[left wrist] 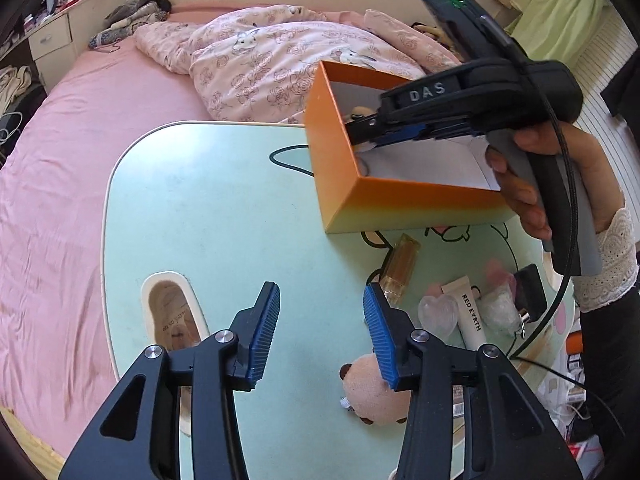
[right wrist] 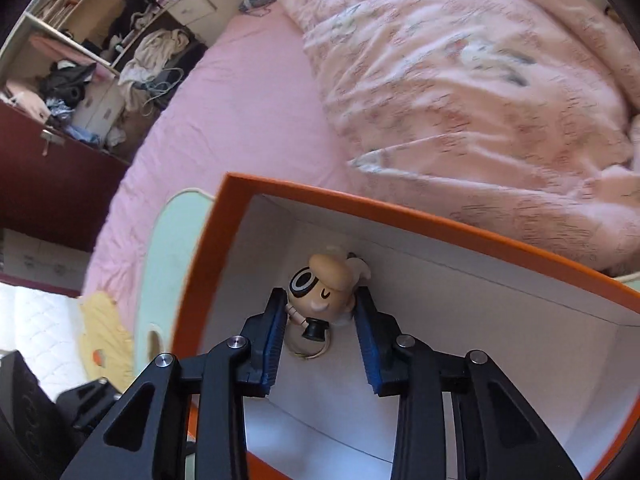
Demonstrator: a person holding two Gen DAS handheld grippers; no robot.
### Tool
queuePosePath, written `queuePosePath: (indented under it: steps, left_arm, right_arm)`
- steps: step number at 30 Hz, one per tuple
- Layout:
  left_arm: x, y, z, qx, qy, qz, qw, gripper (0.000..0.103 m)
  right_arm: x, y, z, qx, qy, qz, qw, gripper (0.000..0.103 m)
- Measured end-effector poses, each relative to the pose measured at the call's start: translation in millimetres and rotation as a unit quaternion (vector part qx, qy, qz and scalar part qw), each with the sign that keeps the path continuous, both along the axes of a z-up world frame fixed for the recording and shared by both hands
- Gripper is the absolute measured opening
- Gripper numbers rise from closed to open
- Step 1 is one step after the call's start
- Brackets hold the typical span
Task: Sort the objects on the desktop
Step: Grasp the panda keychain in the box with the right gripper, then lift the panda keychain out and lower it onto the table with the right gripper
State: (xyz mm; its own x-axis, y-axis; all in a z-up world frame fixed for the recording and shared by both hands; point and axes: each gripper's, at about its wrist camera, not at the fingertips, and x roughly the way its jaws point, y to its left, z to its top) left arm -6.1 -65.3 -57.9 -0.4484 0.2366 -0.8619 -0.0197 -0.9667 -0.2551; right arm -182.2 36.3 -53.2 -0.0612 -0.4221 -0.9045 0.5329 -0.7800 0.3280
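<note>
- The right gripper (right wrist: pixel 320 320) reaches down into the orange box (right wrist: pixel 480 236), low in the middle of the right wrist view; its blue pads (right wrist: pixel 276 336) sit on either side of a small big-headed figurine (right wrist: pixel 320 292). The left pad looks to be touching the toy, the right one just beside it — whether it is truly clamped I cannot tell.
- The figurine lies on the white floor of the box, close to the far wall.
- In the left wrist view the same box (left wrist: pixel 400 200) stands at the upper right of the mint-green lap table (left wrist: pixel 208 208), with the right gripper (left wrist: pixel 360 132) dipping in from the right, a hand (left wrist: pixel 532 184) on its grip.
- The left gripper (left wrist: pixel 322 332) hovers at the bottom centre of that view, its tongs spread wide and holding nothing.
- Still out on the table at the lower right: an amber perfume bottle (left wrist: pixel 400 272), a clear heart-shaped piece (left wrist: pixel 438 314), a white tube marked RED EARTH (left wrist: pixel 470 312), a small black case (left wrist: pixel 530 292) and a pink plush bear (left wrist: pixel 372 392) just beside the left gripper's right finger.
- The table rests on a pink bed (left wrist: pixel 60 200) — a rumpled floral quilt (left wrist: pixel 280 60) lies behind it.
</note>
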Motion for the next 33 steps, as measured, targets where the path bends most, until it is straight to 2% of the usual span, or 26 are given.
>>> queuePosePath:
  steps: [5, 9, 13, 17, 20, 22, 24, 26, 30, 33]
  left_arm:
    - [0.3, -1.3, -1.5, 0.002, -0.001, 0.0, 1.0, 0.045]
    - [-0.1, 0.0, -1.6, 0.004, -0.002, -0.001, 1.0, 0.045]
    - [-2.8, 5.6, 0.3, 0.006, -0.003, -0.001, 1.0, 0.045]
    - [-9.9, 8.4, 5.4, 0.022, 0.011, 0.016, 0.9996, 0.045]
    - [-22.9, 2.0, 5.7, 0.047, 0.034, 0.067, 0.9961, 0.045]
    - [-32.1, -2.8, 5.5, 0.064, 0.048, 0.102, 0.9916, 0.046]
    - [-38.9, -4.7, 4.5, 0.068, 0.051, 0.12, 0.9891, 0.046]
    - [-43.2, -5.2, 2.4, 0.07, 0.043, 0.126, 0.9887, 0.046]
    - [-39.4, -1.2, 1.5, 0.056, 0.041, 0.122, 0.9901, 0.046]
    - [-25.1, 5.3, 7.2, 0.056, 0.047, 0.101, 0.9922, 0.046]
  right_arm:
    - [18.1, 42.0, 33.4, -0.044, 0.043, -0.013, 0.998, 0.032]
    - [56.9, 87.5, 78.0, -0.091, 0.088, -0.015, 0.992, 0.033]
    - [99.1, 123.9, 99.8, -0.133, 0.096, -0.009, 0.986, 0.033]
    - [139.3, 147.2, 88.9, -0.164, 0.076, -0.005, 0.984, 0.034]
    - [155.1, 155.7, 72.8, -0.151, 0.079, -0.025, 0.985, 0.034]
    - [155.9, 161.1, 60.3, -0.155, 0.065, -0.037, 0.985, 0.034]
    - [153.7, 164.8, 51.0, -0.147, 0.062, -0.052, 0.986, 0.034]
    - [154.2, 167.1, 47.4, -0.137, 0.066, -0.06, 0.987, 0.034]
    - [165.4, 174.2, 44.9, -0.159, 0.072, -0.061, 0.983, 0.034]
    - [177.8, 182.6, 45.1, -0.17, 0.078, -0.061, 0.981, 0.034]
